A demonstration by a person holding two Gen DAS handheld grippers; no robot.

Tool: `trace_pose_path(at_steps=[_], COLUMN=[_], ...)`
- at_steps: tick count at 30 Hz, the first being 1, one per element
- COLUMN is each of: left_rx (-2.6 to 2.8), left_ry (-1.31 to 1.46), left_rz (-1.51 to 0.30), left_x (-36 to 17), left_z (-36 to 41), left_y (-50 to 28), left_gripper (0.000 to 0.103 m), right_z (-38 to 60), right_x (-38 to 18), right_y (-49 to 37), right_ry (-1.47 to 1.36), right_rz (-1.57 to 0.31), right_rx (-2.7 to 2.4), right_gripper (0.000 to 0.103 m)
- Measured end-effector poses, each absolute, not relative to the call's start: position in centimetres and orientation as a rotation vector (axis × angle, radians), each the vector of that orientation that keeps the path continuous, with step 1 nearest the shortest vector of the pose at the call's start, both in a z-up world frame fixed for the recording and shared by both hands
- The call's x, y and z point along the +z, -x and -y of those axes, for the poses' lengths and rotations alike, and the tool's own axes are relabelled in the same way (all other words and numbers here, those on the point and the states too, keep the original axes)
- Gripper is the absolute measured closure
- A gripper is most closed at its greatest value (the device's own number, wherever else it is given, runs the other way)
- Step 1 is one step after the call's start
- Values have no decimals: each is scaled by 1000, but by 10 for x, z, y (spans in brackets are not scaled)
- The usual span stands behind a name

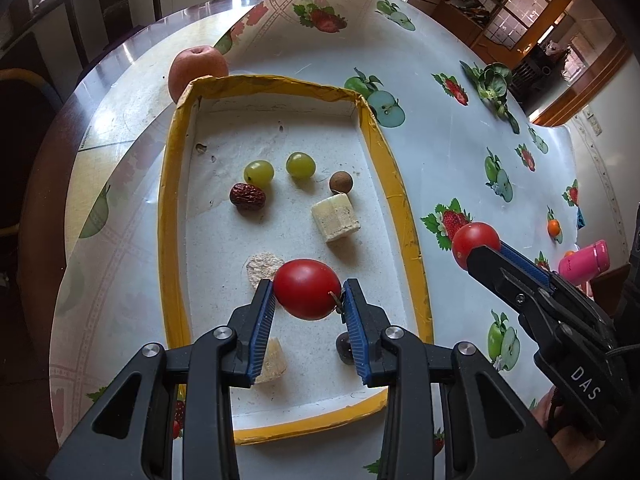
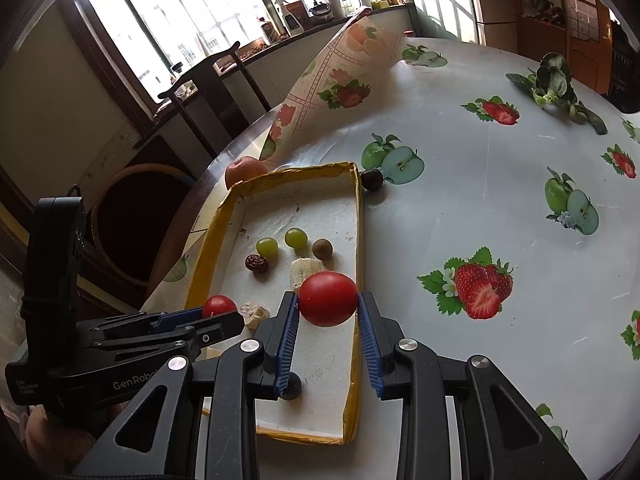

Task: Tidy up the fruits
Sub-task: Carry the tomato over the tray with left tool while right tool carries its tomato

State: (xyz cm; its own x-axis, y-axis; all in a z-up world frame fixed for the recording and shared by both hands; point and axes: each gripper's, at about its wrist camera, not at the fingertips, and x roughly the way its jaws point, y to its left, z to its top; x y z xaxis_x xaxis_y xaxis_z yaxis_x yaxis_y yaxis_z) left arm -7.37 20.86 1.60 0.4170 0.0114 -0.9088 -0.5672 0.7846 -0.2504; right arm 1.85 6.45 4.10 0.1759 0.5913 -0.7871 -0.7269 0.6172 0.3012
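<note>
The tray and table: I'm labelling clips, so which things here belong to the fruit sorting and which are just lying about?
Job:
yellow-rimmed tray
tomato in left gripper
tomato in right gripper
two green grapes
red date
longan
apple
dark plum

Lying about:
leafy greens
pink bottle

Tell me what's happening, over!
Left gripper shut on a tomato. Right gripper shut on another tomato. Both above yellow-rimmed tray. Nothing blocking.

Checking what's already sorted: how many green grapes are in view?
2. Both lie in the yellow-rimmed tray: left grape beside the red date, right grape near the longan. None seems hidden.
</note>
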Motion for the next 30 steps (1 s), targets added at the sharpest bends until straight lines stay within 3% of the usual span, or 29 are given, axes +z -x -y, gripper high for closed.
trace_pose_path(at_steps=[15,30], left_rx=[427,446], left_ry=[601,566], left_rz=[-1105,-1099], left_x=[7,8], left_z=[-236,-278], left_y=[80,22], left_gripper=[70,70], right_z=[-89,-119], right_x=[30,17], right_y=[-14,-28], right_ry=[186,198], right_rz=[-1054,-1073], right_rx=[962,976], right_gripper=[72,72])
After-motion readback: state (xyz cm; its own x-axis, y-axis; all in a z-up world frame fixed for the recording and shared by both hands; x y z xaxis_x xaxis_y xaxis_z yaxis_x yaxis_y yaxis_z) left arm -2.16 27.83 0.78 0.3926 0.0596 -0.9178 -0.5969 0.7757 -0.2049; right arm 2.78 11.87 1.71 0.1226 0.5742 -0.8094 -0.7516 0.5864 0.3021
